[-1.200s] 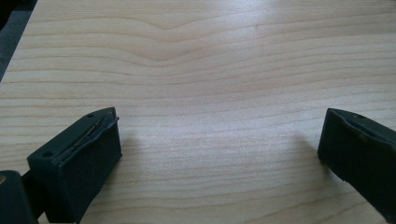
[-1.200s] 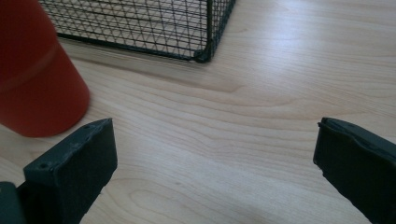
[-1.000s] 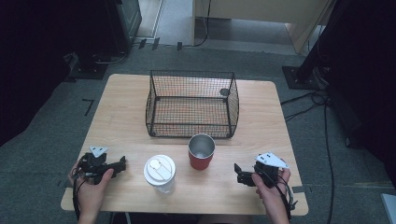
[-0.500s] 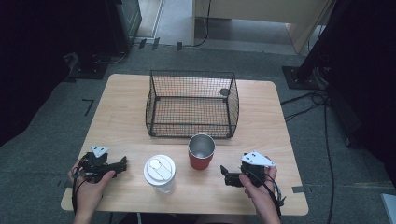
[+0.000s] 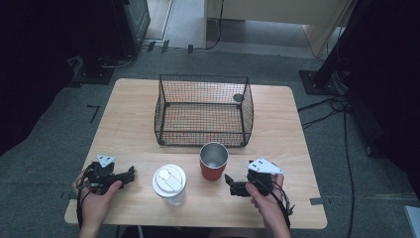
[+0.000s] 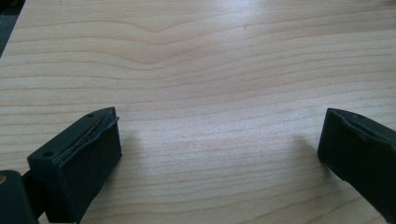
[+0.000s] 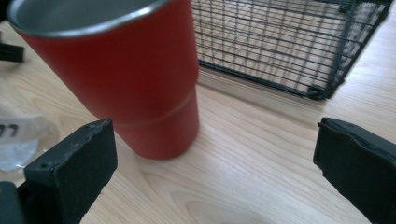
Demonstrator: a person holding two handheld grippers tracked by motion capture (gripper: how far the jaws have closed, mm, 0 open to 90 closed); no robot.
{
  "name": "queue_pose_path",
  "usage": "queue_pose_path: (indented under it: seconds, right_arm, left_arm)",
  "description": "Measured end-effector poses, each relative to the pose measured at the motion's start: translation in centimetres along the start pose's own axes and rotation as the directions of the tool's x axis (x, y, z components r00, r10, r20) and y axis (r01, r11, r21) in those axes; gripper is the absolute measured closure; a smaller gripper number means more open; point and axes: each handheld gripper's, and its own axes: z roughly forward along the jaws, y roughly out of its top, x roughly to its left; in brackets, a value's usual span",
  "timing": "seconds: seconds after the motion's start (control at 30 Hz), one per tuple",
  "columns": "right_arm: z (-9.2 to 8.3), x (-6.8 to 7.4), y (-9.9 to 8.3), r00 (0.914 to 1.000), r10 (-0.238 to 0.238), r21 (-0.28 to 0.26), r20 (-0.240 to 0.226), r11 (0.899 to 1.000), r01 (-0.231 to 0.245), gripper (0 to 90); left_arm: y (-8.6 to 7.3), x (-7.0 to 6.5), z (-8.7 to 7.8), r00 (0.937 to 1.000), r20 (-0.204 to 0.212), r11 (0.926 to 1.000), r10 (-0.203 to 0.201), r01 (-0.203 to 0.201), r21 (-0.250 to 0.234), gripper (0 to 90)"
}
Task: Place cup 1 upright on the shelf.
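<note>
One red tumbler with a steel rim and metal lining (image 5: 213, 161), upright near the front middle of the pale wooden surface (image 5: 133, 124), just in front of the black wire-mesh basket (image 5: 203, 110). In the right gripper view, looming large (image 7: 126, 79) ahead and toward the left jaw, not between the jaws and untouched. Right tongs (image 5: 232, 183) just beside it on its right, low over the wood, jaws spread wide and gripping nothing. To the tumbler's left, close by, a clear plastic cup with a white lid (image 5: 169, 182), standing upright. Farther left, well apart from both cups, left tongs (image 5: 130, 174) near the front left corner, jaws likewise parted wide, with bare wood grain between them in the left gripper view (image 6: 219, 154). Basket upright toward the rear, small dark round tag on its right wall.
</note>
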Motion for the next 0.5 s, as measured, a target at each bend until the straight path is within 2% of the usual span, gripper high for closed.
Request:
queue_pose_path:
  seconds: [0.27,0.5]
  right_arm:
    - [1.4,1.5,0.2,0.9977,-0.011,-0.007,-0.067,1.000,0.011,0.0]
    - [1.9,2.6,0.8,0.9956,-0.024,-0.012,-0.091,1.000,0.023,0.0]
  left_arm:
    - [0.0,0.0,0.0,1.0000,0.001,1.0000,0.000,0.000,-0.001,0.0]
    - [0.0,0.0,0.0,1.0000,0.001,1.0000,-0.001,0.001,-0.001,0.0]
